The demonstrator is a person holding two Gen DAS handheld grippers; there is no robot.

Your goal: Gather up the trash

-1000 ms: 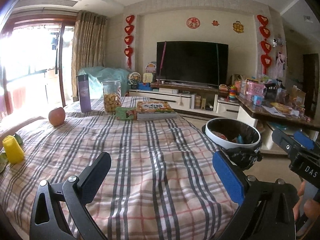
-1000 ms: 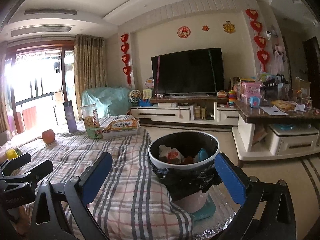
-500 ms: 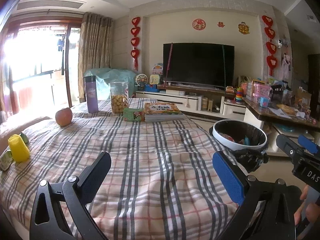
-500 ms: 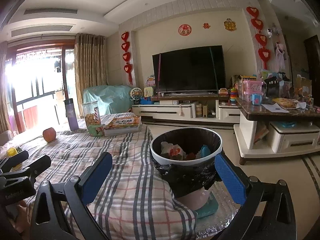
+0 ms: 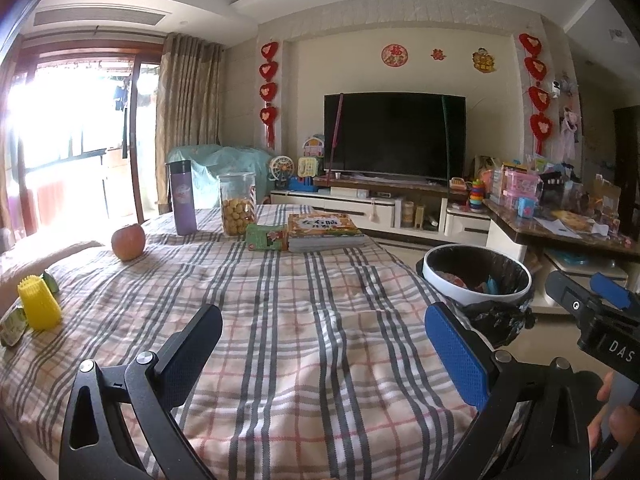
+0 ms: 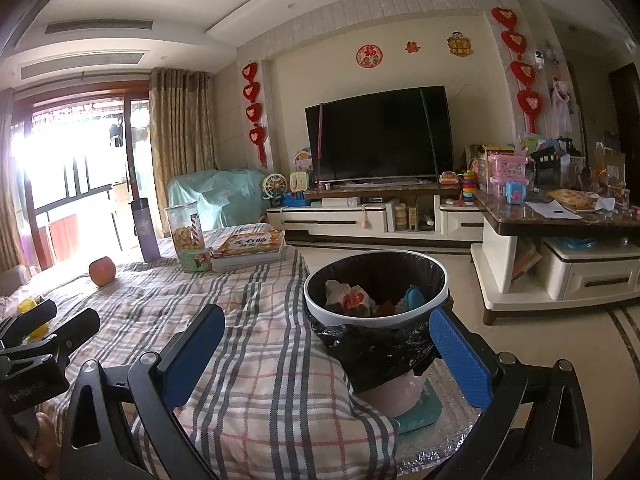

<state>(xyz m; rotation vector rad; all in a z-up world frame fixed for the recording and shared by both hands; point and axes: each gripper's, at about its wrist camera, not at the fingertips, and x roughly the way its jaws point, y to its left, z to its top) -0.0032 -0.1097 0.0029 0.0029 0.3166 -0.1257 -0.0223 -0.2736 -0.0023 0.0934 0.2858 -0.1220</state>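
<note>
Left wrist view: I hold both sets of fingers wide apart and empty, left gripper (image 5: 324,344) over the plaid counter (image 5: 280,300), right gripper (image 6: 326,344) facing the bin (image 6: 376,280). Remaining trash (image 5: 14,322), a small light packet at far left, likely crumples; pinch its middle.

The lower part of the trash bin (image 5: 476,276) is hidden behind the plaid-covered table's edge (image 5: 404,276), and a small green packet (image 5: 12,326) is cut off left of the tool.
</note>
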